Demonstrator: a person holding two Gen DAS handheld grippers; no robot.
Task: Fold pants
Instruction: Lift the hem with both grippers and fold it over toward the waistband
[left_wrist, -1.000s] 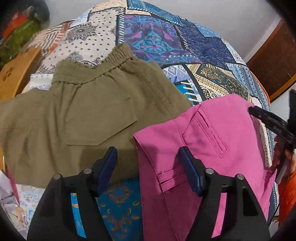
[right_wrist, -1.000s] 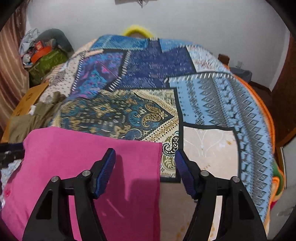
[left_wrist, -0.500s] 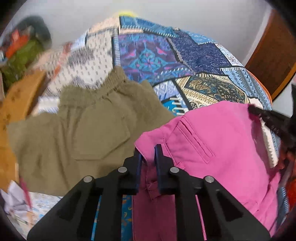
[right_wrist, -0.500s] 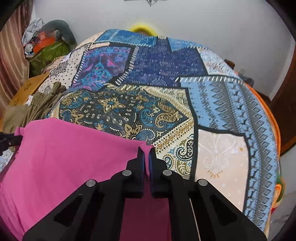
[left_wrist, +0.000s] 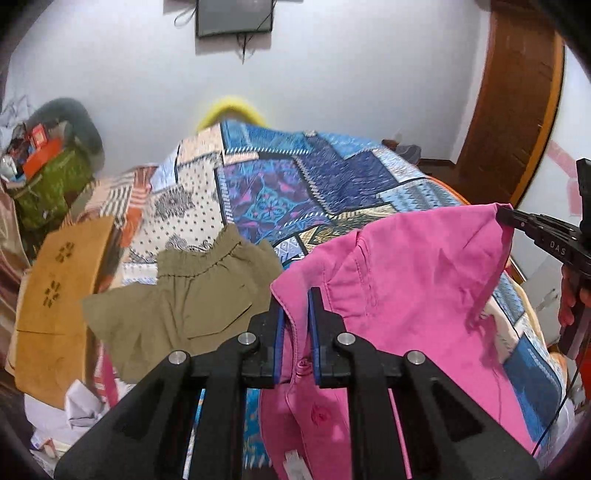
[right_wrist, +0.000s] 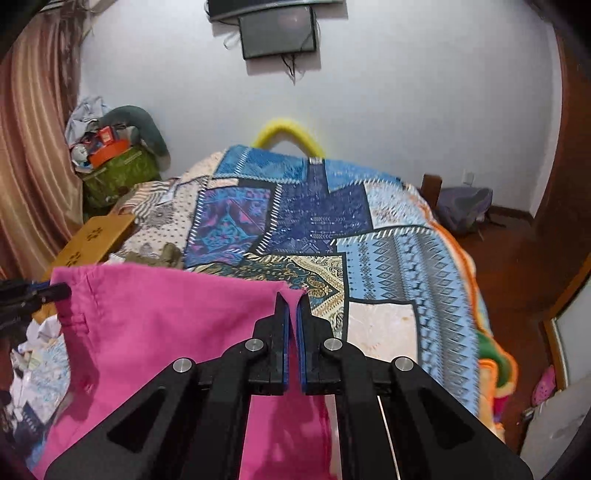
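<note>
The pink pants (left_wrist: 413, 280) hang lifted above the patchwork bedspread (left_wrist: 295, 184), stretched between my two grippers. My left gripper (left_wrist: 295, 299) is shut on one top corner of the pink pants. My right gripper (right_wrist: 293, 299) is shut on the other top corner of the pants (right_wrist: 166, 325); it also shows at the right edge of the left wrist view (left_wrist: 517, 221). The left gripper's tip shows at the left edge of the right wrist view (right_wrist: 48, 291).
Olive-green pants (left_wrist: 184, 295) lie flat on the bed to the left. A wooden board (left_wrist: 59, 295) lies at the bed's left edge, beside a heap of clutter (left_wrist: 40, 173). A curtain (right_wrist: 33, 166) hangs at left. A door (left_wrist: 517, 103) stands at right.
Both grippers closed on the top corners of the pink pants, then lifted them off the bed. The views tilted up toward the wall.
</note>
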